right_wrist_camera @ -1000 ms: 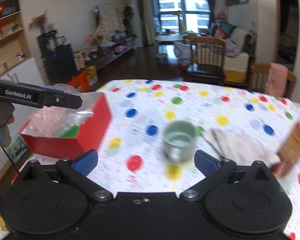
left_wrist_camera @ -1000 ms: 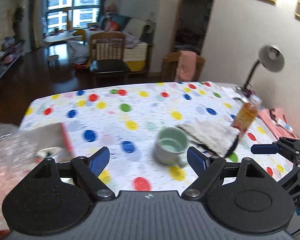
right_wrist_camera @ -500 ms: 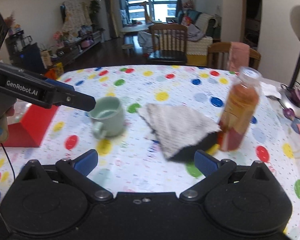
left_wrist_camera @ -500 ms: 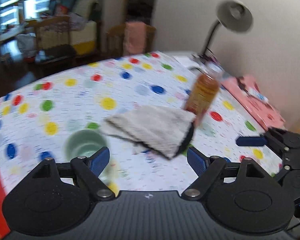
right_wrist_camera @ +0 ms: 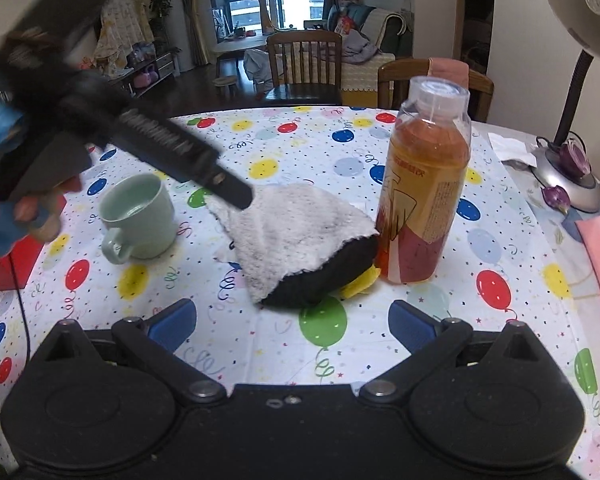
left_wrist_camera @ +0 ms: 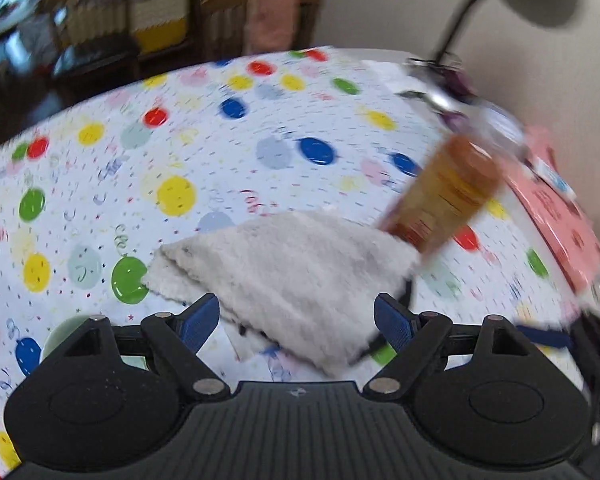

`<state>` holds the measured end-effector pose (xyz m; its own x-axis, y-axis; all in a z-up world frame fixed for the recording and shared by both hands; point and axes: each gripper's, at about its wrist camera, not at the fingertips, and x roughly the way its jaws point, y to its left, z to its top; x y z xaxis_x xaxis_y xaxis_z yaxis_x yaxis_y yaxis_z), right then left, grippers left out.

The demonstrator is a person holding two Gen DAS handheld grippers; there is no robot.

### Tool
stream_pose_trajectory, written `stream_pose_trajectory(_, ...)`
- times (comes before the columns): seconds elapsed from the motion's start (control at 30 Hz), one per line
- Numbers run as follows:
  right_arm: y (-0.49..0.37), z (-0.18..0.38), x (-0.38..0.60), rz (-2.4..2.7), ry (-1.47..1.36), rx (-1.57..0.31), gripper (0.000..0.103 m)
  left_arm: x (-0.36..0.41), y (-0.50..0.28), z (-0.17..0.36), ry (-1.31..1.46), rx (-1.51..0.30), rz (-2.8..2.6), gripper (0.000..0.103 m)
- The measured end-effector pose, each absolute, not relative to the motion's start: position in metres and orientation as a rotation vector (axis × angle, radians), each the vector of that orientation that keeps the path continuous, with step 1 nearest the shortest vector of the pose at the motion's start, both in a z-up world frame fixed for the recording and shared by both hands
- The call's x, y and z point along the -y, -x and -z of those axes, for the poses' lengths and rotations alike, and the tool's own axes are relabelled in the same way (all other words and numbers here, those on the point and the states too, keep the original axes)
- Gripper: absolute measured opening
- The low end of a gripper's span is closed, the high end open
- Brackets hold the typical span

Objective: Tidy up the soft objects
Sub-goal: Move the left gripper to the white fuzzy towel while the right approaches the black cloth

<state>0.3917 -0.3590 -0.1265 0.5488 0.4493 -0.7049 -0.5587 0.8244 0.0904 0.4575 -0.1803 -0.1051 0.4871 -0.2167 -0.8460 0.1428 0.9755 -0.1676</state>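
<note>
A fluffy white cloth [left_wrist_camera: 296, 276] lies in the middle of the balloon-print table, draped over a black soft object [right_wrist_camera: 320, 276] with a yellow bit at its edge. My left gripper [left_wrist_camera: 296, 322] hangs open just above the cloth's near end, nothing between its fingers. In the right wrist view that same left gripper [right_wrist_camera: 236, 194] reaches in from the left, its tip over the cloth [right_wrist_camera: 292, 232]. My right gripper [right_wrist_camera: 292, 326] stands open a little short of the black object, holding nothing.
A tea bottle [right_wrist_camera: 426, 184] stands right beside the cloth on its right. A pale green mug [right_wrist_camera: 138, 218] sits to its left, a red box [right_wrist_camera: 4, 264] at the left edge. A desk lamp [right_wrist_camera: 572, 168] and pink sheet [left_wrist_camera: 560, 216] lie far right.
Both grippers swept right and down, from the mug and red box to the white cloth. The left gripper now hovers over the cloth. Jaws stayed open.
</note>
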Motion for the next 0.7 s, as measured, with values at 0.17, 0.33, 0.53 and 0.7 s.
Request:
stream_pose_trajectory(0.17,-0.404,0.133,0.356,-0.605,0.151,-0.79,0.102,0.164,-0.503,0.125,0.19,-1.114,0.125,0.085)
stream_pose_trajectory(0.33,-0.412,0.14,0.349,-0.618,0.153,-0.801,0.102,0.153,-0.534,0.149,0.247,-1.158,0.041,0.085)
stream_pose_trajectory(0.53,-0.421,0.148,0.342,-0.621,0.169,-0.821,0.102,0.149,-0.552,0.177,0.288,-1.212,-0.022,0.085)
stream_pose_trajectory(0.7,-0.426,0.153,0.34,-0.618,0.162,-0.837,0.102,0.155,-0.555,0.186,0.3,-1.217,-0.024,0.084)
